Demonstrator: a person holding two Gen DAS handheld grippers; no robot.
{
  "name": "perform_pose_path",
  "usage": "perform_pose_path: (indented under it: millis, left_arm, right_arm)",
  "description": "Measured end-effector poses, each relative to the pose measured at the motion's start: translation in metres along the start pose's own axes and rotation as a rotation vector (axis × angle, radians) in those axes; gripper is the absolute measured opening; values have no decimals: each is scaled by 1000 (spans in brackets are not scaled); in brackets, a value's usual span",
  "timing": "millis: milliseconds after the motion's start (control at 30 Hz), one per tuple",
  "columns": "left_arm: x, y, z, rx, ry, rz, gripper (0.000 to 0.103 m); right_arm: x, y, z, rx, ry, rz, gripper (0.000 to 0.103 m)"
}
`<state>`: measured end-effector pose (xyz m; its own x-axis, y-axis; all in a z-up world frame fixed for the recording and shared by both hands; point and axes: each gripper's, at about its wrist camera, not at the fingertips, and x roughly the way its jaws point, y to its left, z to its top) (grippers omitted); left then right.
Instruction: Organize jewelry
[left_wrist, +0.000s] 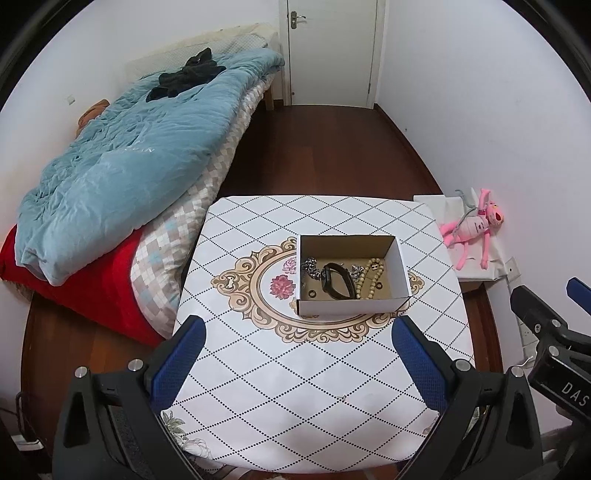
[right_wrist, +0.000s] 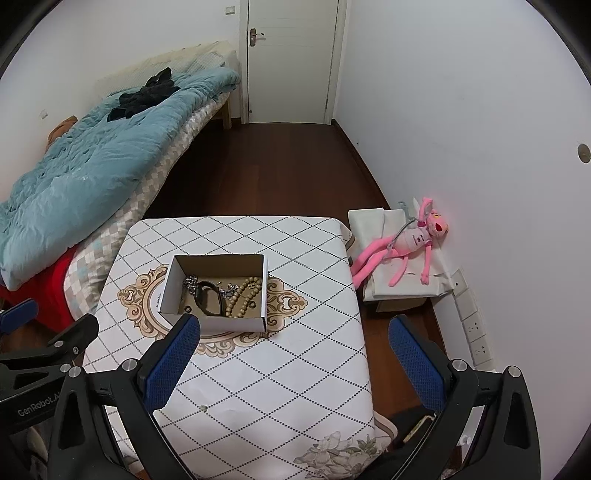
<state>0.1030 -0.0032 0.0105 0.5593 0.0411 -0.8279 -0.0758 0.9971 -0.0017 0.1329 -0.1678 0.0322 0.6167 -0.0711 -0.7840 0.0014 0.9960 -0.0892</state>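
Jewelry (left_wrist: 341, 278) sits pooled in the cardboard box (left_wrist: 354, 308) at frame centre on the desk (left_wrist: 295, 387); we hold both grippers, left (left_wrist: 297, 325) and right (right_wrist: 293, 326), fingers released and empty, back, seemingly finished.

The cardboard box (left_wrist: 352, 312) near wall hides part of its floor; small rings (left_wrist: 312, 294) too tiny to identify.

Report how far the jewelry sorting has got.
Looks done: the silver chain, black band and bead bracelet all lie inside the cardboard box; no jewelry shows on the tablecloth. In hand: nothing; the left gripper and right gripper are open, short of the box. Left: possibly nothing.
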Motion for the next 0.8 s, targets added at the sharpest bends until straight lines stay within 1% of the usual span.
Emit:
perform_pose_path:
  millis: [800]
  left_arm:
    - [-17, 2, 7, -9, -33, -11, 103]
  right_arm:
    - [-6, 1, 0, 4, -7, 10, 103]
